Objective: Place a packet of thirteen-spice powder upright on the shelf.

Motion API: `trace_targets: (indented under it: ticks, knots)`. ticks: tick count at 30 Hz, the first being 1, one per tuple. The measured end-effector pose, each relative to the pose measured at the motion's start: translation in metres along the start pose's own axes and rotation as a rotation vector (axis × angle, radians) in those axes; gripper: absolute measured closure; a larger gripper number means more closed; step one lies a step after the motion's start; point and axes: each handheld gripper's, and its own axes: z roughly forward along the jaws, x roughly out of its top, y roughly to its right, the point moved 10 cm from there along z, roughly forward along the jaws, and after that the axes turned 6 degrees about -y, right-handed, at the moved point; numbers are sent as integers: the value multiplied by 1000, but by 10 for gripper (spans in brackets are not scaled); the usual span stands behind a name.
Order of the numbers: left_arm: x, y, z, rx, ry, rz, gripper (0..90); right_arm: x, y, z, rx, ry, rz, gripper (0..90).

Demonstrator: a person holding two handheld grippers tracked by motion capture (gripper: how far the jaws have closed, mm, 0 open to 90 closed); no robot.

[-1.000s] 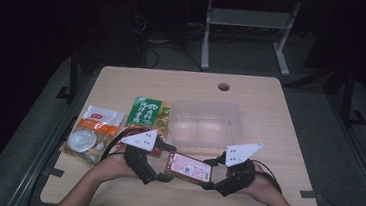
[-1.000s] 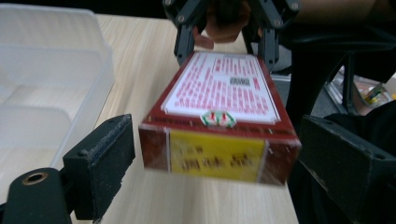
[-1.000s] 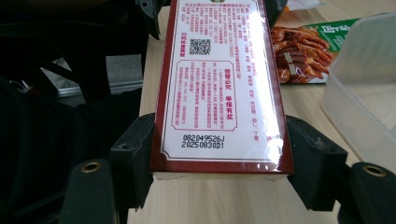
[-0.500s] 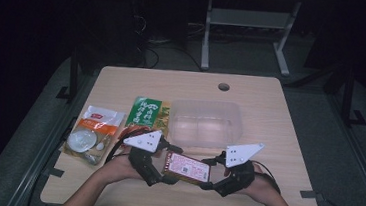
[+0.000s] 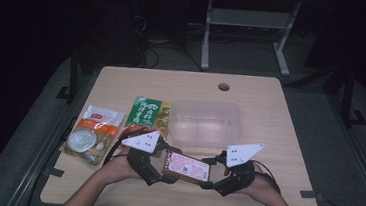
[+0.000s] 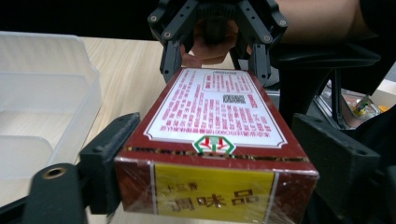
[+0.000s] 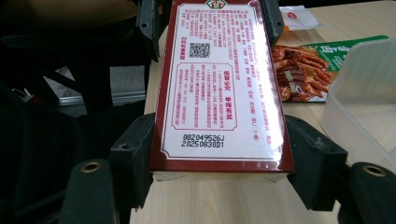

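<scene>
A dark red box (image 5: 188, 167) with a white printed label hangs level just above the table's near edge, held by its two ends. My left gripper (image 5: 167, 169) has just been closing its jaws on the left end. In the left gripper view its pads (image 6: 119, 149) touch both sides of the box (image 6: 215, 107). My right gripper (image 5: 208, 175) is shut on the other end. In the right gripper view its pads (image 7: 137, 158) press the sides of the box (image 7: 219, 79). Each gripper faces the other along the box.
A clear plastic container (image 5: 207, 122) stands just behind the box. To its left lie a green snack packet (image 5: 145, 112) and an orange and white packet (image 5: 93, 125). The wooden table (image 5: 279, 126) has a cable hole (image 5: 223, 86) at the back.
</scene>
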Motion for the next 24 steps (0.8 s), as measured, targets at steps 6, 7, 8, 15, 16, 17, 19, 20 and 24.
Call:
trace_targets:
  ticks: [6,7,8,15,16,17,19,20,24]
  knots:
    - [1,-3,-2,12,19,-2,247,0,0,0,-1,4,-1,320]
    - [0,-3,-2,11,20,-4,253,1,0,0,2,6,1,320]
    - [0,-3,-2,10,21,-7,253,1,0,-1,2,8,1,320]
    - [2,-2,-4,7,29,1,284,2,0,-1,5,15,-1,320]
    - [1,-2,-4,6,28,0,286,2,0,-1,8,15,-2,319]
    - [1,-2,-4,4,28,-1,288,1,0,0,9,15,-3,319]
    - [1,-2,-4,0,24,0,293,1,0,0,12,14,-4,318]
    - [1,-2,-4,-2,24,0,295,1,0,0,12,13,-5,318]
    - [1,-1,-4,-16,25,-6,307,0,0,1,15,13,-9,315]
